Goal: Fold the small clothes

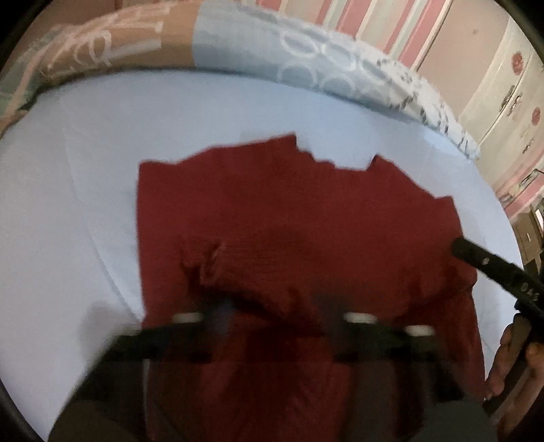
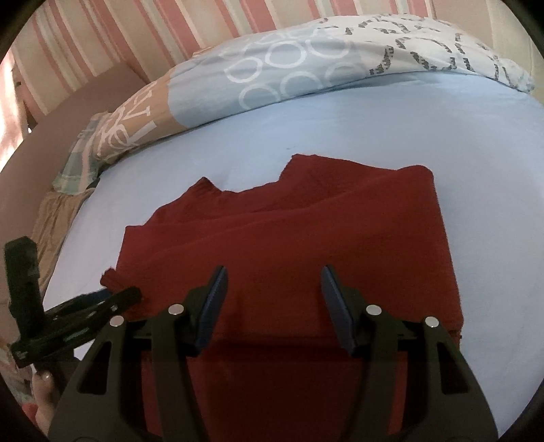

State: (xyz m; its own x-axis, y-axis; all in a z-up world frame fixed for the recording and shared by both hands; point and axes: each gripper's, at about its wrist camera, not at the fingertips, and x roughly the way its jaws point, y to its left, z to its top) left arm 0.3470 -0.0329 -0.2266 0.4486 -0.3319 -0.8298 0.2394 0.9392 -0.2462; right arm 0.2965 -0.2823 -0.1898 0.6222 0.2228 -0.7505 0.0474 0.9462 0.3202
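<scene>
- dark red garment lies spread on the light blue bed sheet, partly folded; its far edge is uneven, stepped in notches.
- right gripper hovers over the near half of the garment; jaws stand wide apart with red cloth showing between them; nothing held.
- blue pads line the inner faces of the right fingers; both tips point toward the middle of the garment.
- left gripper in its own view is heavily blurred; the near edge of the garment bunches up just ahead of it; jaws appear apart, but cannot tell whether they pinch cloth.
- seen from the right wrist view, the left gripper sits at the garment's near left corner, tip touching or just beside a small raised flap of red cloth.
- from the left wrist view, the right gripper reaches in at the garment's right edge.
- patterned duvet, blue and tan with white rings, is heaped along the far side of the bed, well apart from the garment.
- striped pink wall behind the bed.
</scene>
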